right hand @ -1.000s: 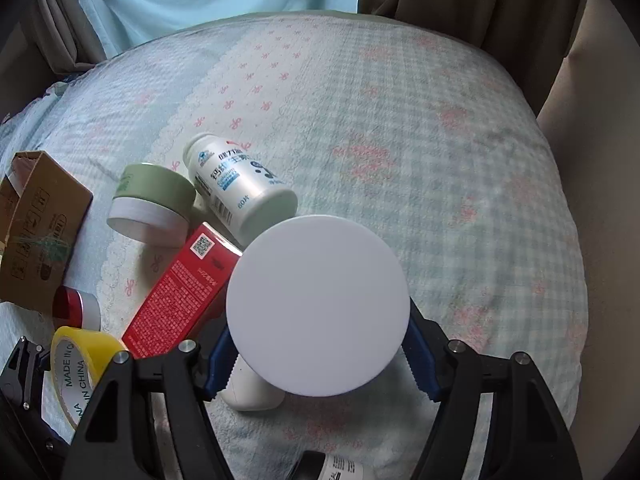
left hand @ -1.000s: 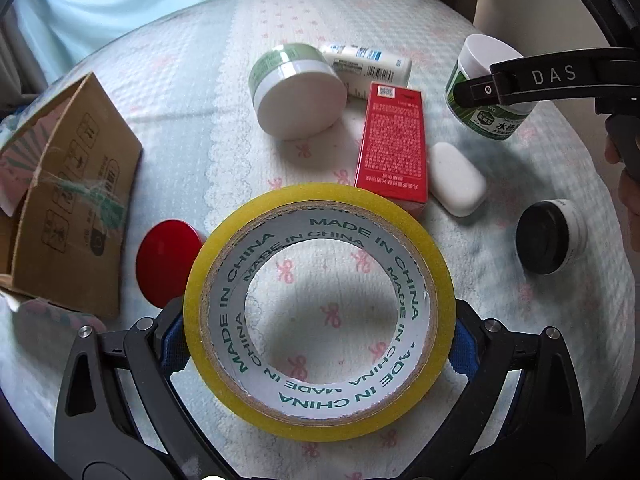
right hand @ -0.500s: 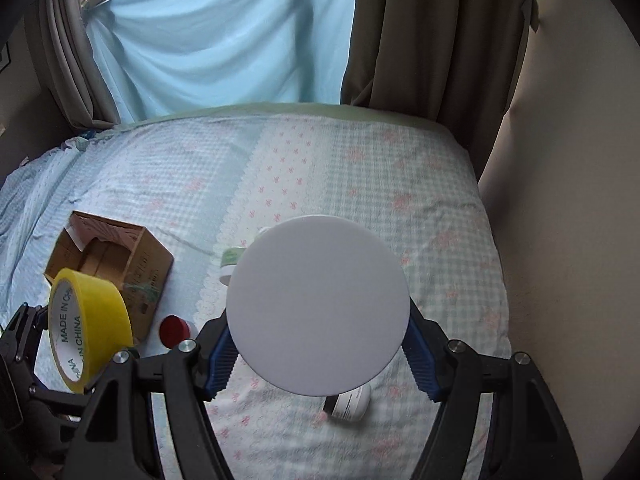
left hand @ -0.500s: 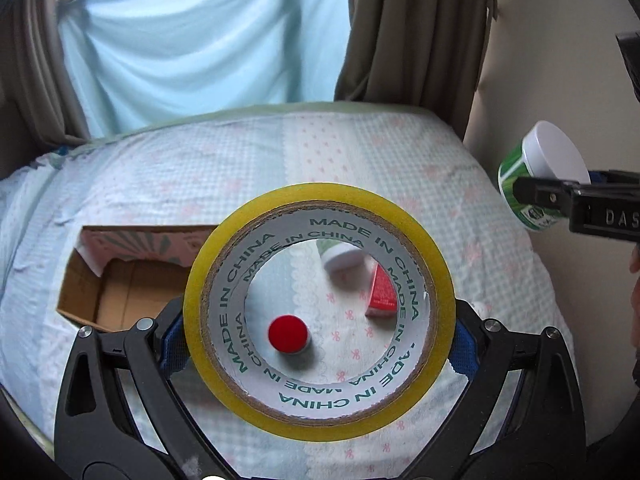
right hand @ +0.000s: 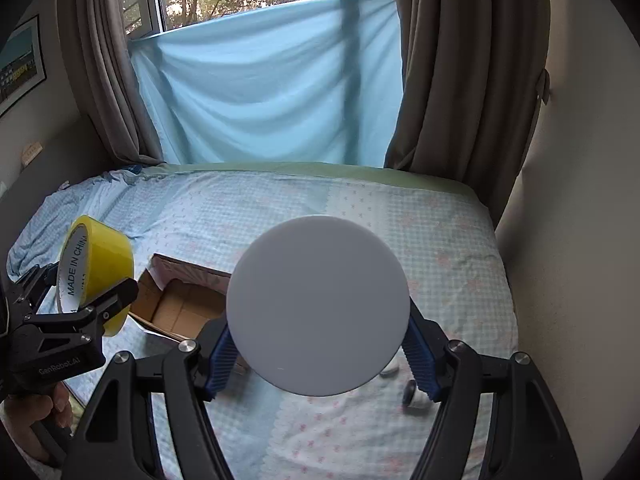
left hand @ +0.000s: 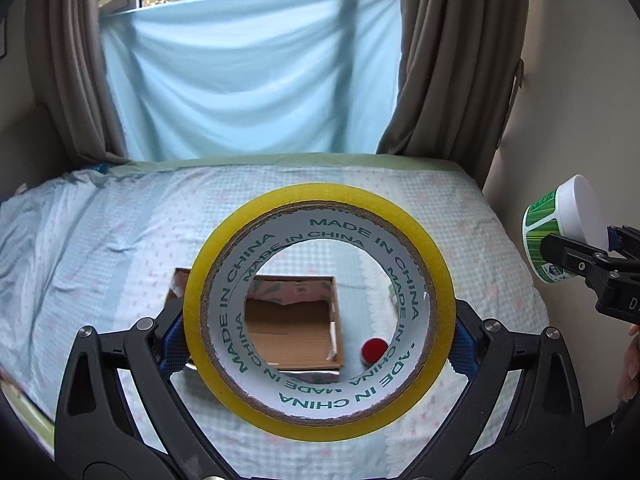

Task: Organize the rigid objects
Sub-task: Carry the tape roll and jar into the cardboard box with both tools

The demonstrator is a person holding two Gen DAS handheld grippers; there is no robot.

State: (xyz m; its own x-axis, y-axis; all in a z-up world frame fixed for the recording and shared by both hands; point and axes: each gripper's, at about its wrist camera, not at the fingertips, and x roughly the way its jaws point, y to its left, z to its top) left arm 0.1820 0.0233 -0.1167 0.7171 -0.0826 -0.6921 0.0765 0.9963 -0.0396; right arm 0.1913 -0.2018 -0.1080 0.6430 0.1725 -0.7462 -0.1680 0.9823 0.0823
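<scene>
Left gripper [left hand: 320, 340] is clamped on the yellow tape roll [left hand: 420, 240], blue pads pressing both sides of its rim, roll held face-on to the camera with "MADE IN CHINA" printed round the core. I'm holding it up in the air over the bed [left hand: 100, 248]. From the right wrist view the same roll [right hand: 104, 264] sits at the far left, clear of the bedsheet.

Through the roll's hole I see the open cardboard box [left hand: 292, 324] lying on the bed toward its left side, flaps up. What I can see of its inside is bare brown cardboard. In the right wrist view the box [right hand: 176, 308] is partly hidden behind the jar lid.

Just right of the box, a small red-capped jar [left hand: 374, 350] stands on the sheet, apart from the box wall.

Right gripper [right hand: 318, 354] is closed on a green-labelled jar with a white lid [right hand: 318, 304], held aloft, the lid facing the camera. Left wrist view shows that jar [left hand: 560, 232] near the bed's right edge.

Below the right fingers, a small white object [right hand: 390, 370] and a dark-capped item [right hand: 412, 394] lie on the bed, blurred.
</scene>
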